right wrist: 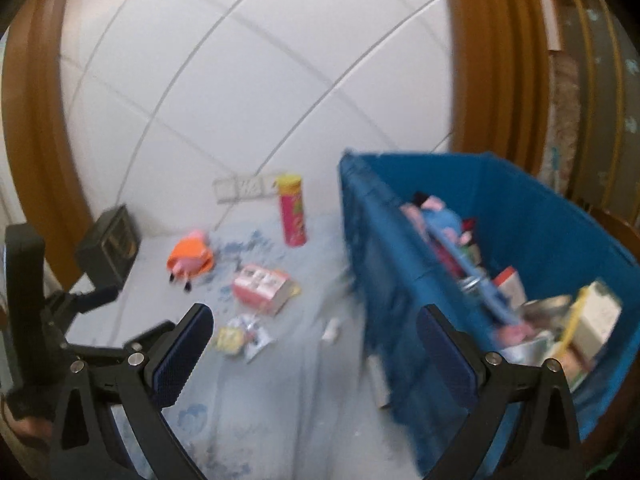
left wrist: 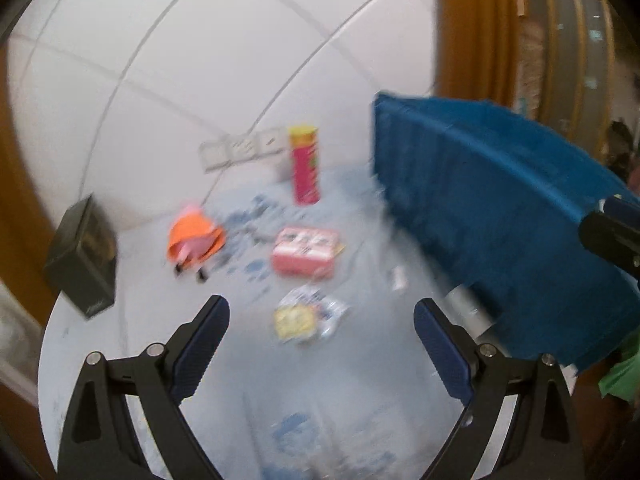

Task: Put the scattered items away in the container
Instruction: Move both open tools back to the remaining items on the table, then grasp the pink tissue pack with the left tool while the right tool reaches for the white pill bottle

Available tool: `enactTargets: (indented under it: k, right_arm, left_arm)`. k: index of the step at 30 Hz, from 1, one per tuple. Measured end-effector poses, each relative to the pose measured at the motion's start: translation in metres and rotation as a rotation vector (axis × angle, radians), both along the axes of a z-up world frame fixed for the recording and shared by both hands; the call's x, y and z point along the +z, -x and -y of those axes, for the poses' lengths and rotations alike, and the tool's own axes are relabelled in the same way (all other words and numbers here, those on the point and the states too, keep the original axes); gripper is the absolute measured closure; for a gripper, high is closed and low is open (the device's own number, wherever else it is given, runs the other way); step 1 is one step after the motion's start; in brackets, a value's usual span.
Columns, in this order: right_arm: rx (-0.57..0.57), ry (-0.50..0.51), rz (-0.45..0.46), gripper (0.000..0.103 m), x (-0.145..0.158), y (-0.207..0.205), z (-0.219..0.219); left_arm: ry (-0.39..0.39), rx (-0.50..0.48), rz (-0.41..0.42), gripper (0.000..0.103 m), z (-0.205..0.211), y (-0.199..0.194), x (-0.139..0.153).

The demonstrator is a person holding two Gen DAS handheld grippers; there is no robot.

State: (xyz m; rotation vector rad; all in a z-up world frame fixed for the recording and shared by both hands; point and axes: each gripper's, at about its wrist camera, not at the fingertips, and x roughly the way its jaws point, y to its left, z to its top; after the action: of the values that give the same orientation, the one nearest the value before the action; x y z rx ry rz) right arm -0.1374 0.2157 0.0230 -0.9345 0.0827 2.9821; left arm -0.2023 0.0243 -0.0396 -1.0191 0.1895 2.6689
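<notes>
Both frames motion-blurred. We see the left gripper with its jaws spread wide and nothing between them; the right gripper is likewise spread and bare.

The blue bin, right half of the right wrist view, already holds plush toys and boxes. Loose on the table at frame centre:
- crisp tube, upright
- pink box
- orange-dressed plush pig
- crinkled snack packet, just above the left fingertips

We judge tidying partway, between picks. The packet looks nearest; taking it would call for a low descent and a flat pinch. A black box stands at left.
</notes>
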Motion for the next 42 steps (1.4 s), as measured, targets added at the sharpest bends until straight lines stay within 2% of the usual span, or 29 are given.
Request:
enactTargets:
  k: [6, 14, 15, 17, 19, 24, 27, 33, 36, 37, 40, 42]
  right_arm:
    - [0.053, 0.017, 0.107, 0.000, -0.050, 0.043, 0.018]
    - [0.118, 0.032, 0.217, 0.001, -0.126, 0.104, 0.026]
    - [0.119, 0.035, 0.233, 0.002, -0.136, 0.111, 0.025]
    - [0.122, 0.041, 0.265, 0.021, -0.157, 0.125, 0.024]
    - [0.124, 0.047, 0.298, 0.032, -0.179, 0.138, 0.023]
    - [0.123, 0.066, 0.357, 0.035, -0.221, 0.171, 0.023]
    - [0.132, 0.075, 0.369, 0.035, -0.231, 0.192, 0.024]
    - [0.106, 0.031, 0.361, 0.035, -0.223, 0.236, 0.020]
    - [0.051, 0.011, 0.378, 0.035, -0.230, 0.248, 0.009]
    - [0.030, 0.008, 0.383, 0.033, -0.233, 0.250, 0.005]
    - [-0.031, -0.007, 0.407, 0.018, -0.245, 0.249, -0.008]
    - [-0.037, -0.030, 0.405, 0.018, -0.247, 0.247, -0.008]
  left_arm:
    - [0.029, 0.082, 0.076, 0.009, 0.026, 0.025, -0.042]
    - [0.046, 0.151, 0.146, 0.009, 0.027, 0.072, -0.106]
    - [0.049, 0.151, 0.156, 0.009, 0.025, 0.076, -0.115]
    - [0.053, 0.147, 0.183, 0.009, 0.022, 0.087, -0.135]
    - [0.057, 0.141, 0.213, 0.009, 0.018, 0.100, -0.157]
    - [0.079, 0.135, 0.261, 0.009, 0.014, 0.128, -0.195]
    - [0.060, 0.148, 0.273, 0.009, 0.020, 0.147, -0.198]
    - [0.039, 0.147, 0.223, 0.009, 0.018, 0.201, -0.173]
    - [0.008, 0.093, 0.227, 0.009, 0.000, 0.229, -0.164]
    - [0.009, 0.070, 0.230, 0.009, -0.010, 0.238, -0.164]
    - [0.029, 0.001, 0.239, 0.008, -0.042, 0.261, -0.166]
    - [0.045, -0.028, 0.242, 0.007, -0.060, 0.272, -0.168]
